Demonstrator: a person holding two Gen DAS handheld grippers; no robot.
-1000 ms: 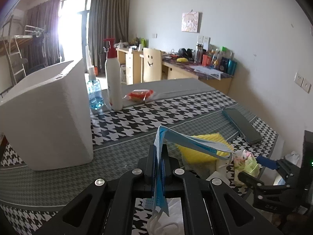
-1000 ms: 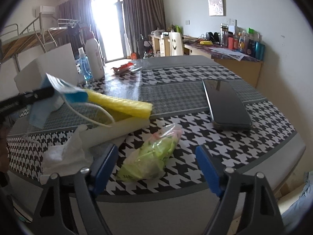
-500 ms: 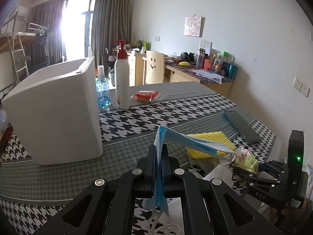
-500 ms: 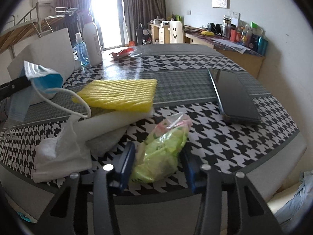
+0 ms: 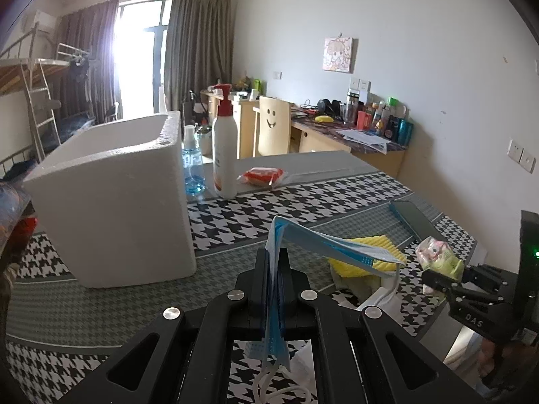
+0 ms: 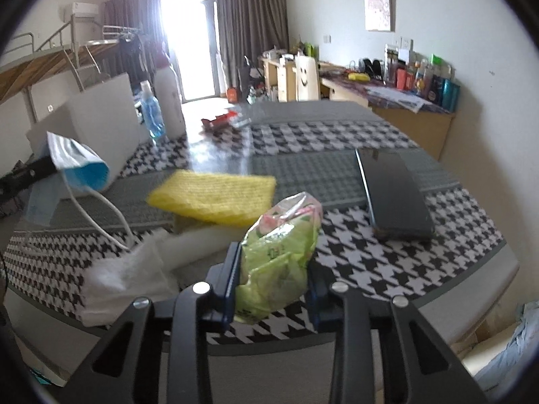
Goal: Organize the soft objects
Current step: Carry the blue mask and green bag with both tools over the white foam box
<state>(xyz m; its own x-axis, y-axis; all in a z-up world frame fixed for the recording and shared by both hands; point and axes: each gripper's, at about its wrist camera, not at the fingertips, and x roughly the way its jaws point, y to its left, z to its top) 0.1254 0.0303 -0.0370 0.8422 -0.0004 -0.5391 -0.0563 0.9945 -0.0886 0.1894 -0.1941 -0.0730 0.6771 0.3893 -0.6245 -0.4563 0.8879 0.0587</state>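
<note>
The left gripper (image 5: 275, 262) is clamped on a blue face mask (image 5: 323, 244); the right gripper's (image 6: 274, 277) fingers are closing, squeezing a green tissue pack (image 6: 281, 252) above the worktop (image 6: 404, 262).

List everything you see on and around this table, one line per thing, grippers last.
foam box: 1, white, far left of the table
spray bottle: 1, clear with blue liquid, beside the box
pump bottle: 1, white with red pump, next to the spray bottle
snack packet: 1, red, mid table behind the bottles
phone: 1, dark, right side of the table
sponge cloth: 1, yellow, mid table on white cloths
tissue: 1, white, near edge
face mask: 1, blue, in the left hand-held gripper
tissue pack: 1, green, in the right hand-held gripper
left hand-held gripper: shut on the mask
right hand-held gripper: jaws closing on the pack
</note>
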